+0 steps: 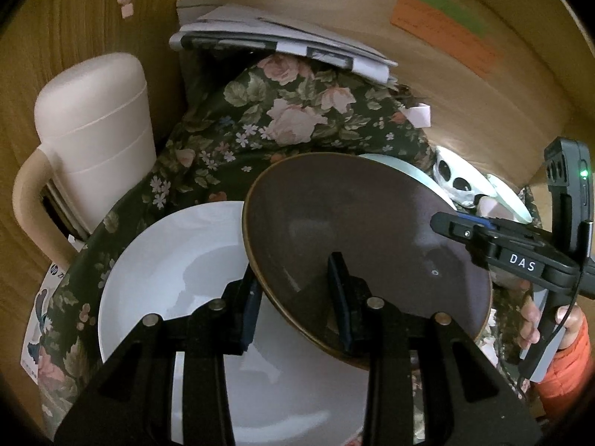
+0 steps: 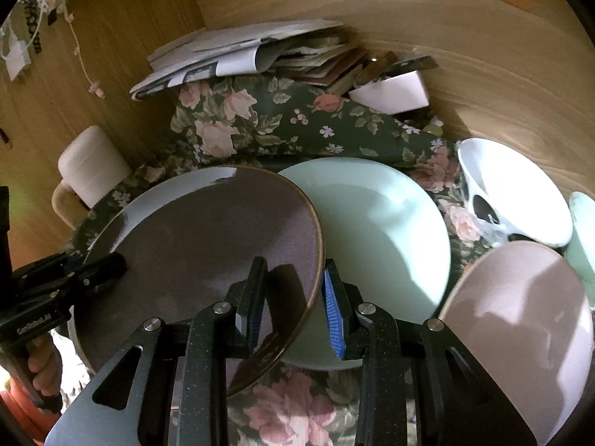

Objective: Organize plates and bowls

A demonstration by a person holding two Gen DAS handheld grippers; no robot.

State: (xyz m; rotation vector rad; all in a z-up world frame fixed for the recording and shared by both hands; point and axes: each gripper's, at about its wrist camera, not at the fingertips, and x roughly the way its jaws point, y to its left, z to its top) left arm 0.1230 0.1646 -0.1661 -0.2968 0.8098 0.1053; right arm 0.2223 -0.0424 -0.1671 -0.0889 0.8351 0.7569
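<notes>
Two grippers on one brown plate (image 1: 368, 230), held tilted above the floral tablecloth (image 1: 238, 130). Left gripper (image 1: 293, 297) closed on the plate's near-left rim, one finger under the edge and one on the upper face. Right gripper (image 2: 293, 304) straddling the opposite rim of the same plate, jaws set close about the gold-edged lip; full contact hard to judge, since a thin gap shows beside the blue pad. Beneath the left half of the brown plate, a white plate (image 1: 178, 271) flat on the cloth. Beside and partly under its right edge, a pale green plate (image 2: 386, 230). Further right, a pink plate (image 2: 528, 316), a white bowl (image 2: 520, 193) tipped on its side, and a green bowl's edge (image 2: 584, 238). Behind, a stack of newspapers (image 1: 282, 41) and a cream jug (image 1: 96, 130) by the wooden wall
</notes>
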